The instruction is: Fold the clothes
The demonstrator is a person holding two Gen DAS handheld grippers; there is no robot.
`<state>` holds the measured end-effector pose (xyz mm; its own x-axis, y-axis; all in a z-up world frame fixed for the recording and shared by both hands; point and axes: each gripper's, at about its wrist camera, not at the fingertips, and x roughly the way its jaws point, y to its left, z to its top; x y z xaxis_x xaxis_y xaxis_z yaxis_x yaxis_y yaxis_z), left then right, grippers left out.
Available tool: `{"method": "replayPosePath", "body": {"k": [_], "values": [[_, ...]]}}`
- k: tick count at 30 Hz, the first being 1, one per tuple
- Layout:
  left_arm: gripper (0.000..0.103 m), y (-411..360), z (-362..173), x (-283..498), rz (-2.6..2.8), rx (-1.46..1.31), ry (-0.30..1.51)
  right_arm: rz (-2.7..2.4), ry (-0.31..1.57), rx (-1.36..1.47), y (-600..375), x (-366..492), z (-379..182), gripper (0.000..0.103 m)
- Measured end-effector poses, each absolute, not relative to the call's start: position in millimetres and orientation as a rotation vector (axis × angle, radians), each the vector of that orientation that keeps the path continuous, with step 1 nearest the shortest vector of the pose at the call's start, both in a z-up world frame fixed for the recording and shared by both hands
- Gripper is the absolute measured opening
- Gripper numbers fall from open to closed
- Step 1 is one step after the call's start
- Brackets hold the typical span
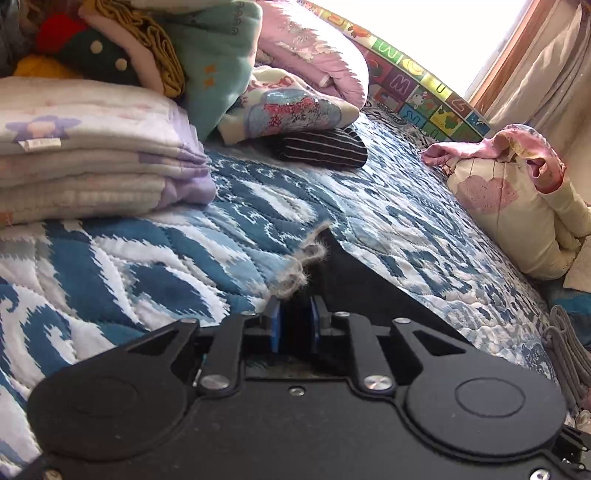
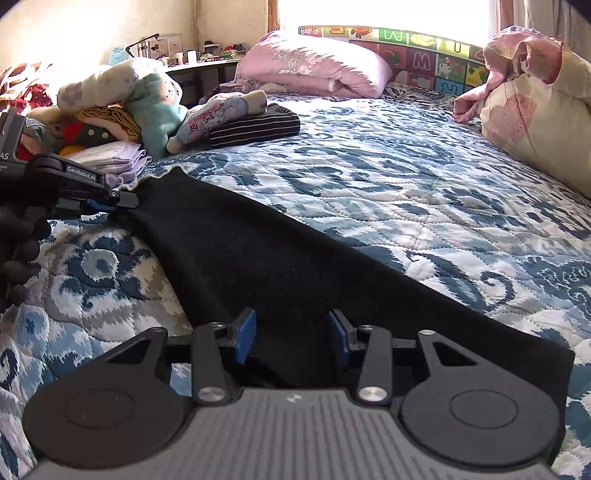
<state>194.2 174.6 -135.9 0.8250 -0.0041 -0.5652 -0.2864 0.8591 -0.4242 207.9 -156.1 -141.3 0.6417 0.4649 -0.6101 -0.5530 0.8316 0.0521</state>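
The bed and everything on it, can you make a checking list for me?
Surface: blue-and-white quilted bedspread.
Job's things: black garment spread flat across the bedspread.
Clutter: folded blanket stack, striped folded garment, pink pillow, cream pillow.
Grippers: left gripper shut on the garment's frayed edge; right gripper open over the garment.
Cables: nothing seen.
Surroundings: bright window, alphabet mat, cluttered desk.

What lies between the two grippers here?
In the right wrist view, the black garment spans from the left gripper to the right gripper, over the bedspread.
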Motion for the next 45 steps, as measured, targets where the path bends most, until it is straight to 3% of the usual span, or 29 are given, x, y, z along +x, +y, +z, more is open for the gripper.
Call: {"method": "replayPosePath", "body": {"k": [6, 10, 14, 15, 18, 21, 24, 28, 33, 35, 39, 45], "values": [[0.016, 128.6, -110.7, 197.3, 0.036, -0.297, 0.564, 0.488, 0.623, -0.108, -206.4, 197.2, -126.7, 0.044], [0.024, 94.5, -142.3, 229.8, -0.032, -0.207, 0.714, 0.415, 0.668, -0.029, -243.5, 209.3, -134.3, 0.044], [0.025, 82.9, -144.5, 230.0, -0.018, -0.137, 0.722, 0.342, 0.712, 0.05, -280.6, 221.4, -141.9, 0.027], [0.025, 81.6, -135.3, 225.7, -0.024, -0.131, 0.707, 0.326, 0.714, 0.066, -288.2, 223.0, -142.4, 0.026], [0.025, 72.6, -119.6, 208.7, -0.066, -0.128, 0.616, 0.311, 0.661, 0.069, -292.2, 215.2, -136.6, 0.033], [0.029, 54.8, -142.8, 213.8, -0.105, -0.083, 0.741, 0.309, 0.688, 0.0, -286.5, 217.0, -147.0, 0.034], [0.03, 51.5, -136.1, 205.8, -0.107, -0.029, 0.728, 0.298, 0.688, -0.039, -281.0, 215.1, -141.7, 0.034], [0.03, 81.5, -113.8, 180.2, -0.055, -0.221, 0.651, 0.29, 0.652, 0.098, -295.7, 200.4, -128.0, 0.045], [0.032, 139.1, -127.7, 161.4, 0.009, -0.594, 0.659, 0.268, 0.655, 0.318, -323.0, 182.5, -129.9, 0.046], [0.044, 164.4, -135.5, 155.7, 0.061, -0.778, 0.644, 0.255, 0.656, 0.404, -333.8, 175.7, -131.9, 0.046], [0.044, 197.0, -158.7, 149.8, 0.11, -1.053, 0.62, 0.233, 0.684, 0.543, -349.5, 172.0, -156.2, 0.048], [0.045, 202.1, -171.8, 159.3, 0.106, -1.205, 0.556, 0.251, 0.662, 0.612, -350.5, 173.4, -174.9, 0.048]]}}
